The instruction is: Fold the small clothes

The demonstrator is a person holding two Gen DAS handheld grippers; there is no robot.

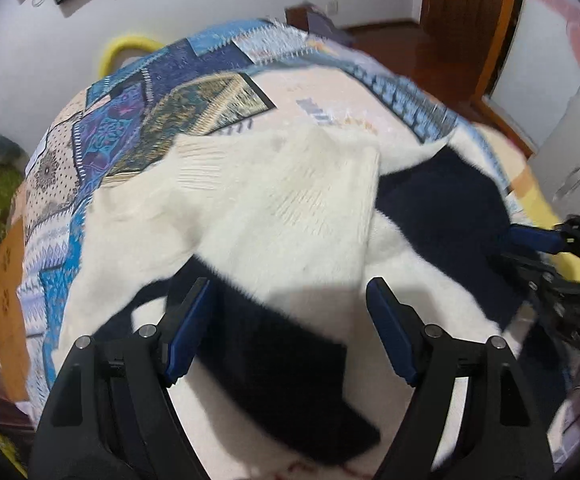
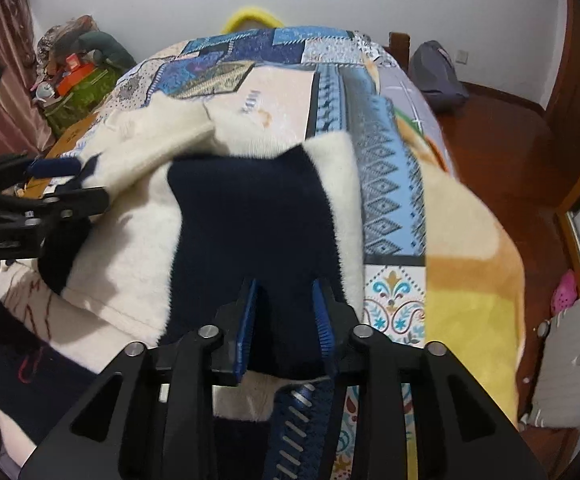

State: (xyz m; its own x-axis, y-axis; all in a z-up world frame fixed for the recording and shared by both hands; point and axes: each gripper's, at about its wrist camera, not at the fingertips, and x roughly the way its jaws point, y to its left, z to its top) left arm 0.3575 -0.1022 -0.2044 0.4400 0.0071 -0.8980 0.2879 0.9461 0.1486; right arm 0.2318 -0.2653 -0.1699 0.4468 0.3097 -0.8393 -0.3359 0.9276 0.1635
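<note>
While the cream-and-navy sweater (image 1: 274, 208) lies spread on the patchwork bed cover (image 1: 130, 120), left tongs (image 1: 290, 328) are held spread wide above its navy patch, nothing pinched. Right tongs (image 2: 286, 316) are seen partly parted around a navy fold (image 2: 250, 220); pad contact cannot be told.

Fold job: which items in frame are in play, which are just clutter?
In play:
- cream-and-navy fuzzy knit garment
- left claw, open above it
- right claw, parted around a navy fold
- patchwork blue patterned bedspread, the work surface

Clutter:
- yellow curved tube
- grey backpack
- orange and green boxes
</note>
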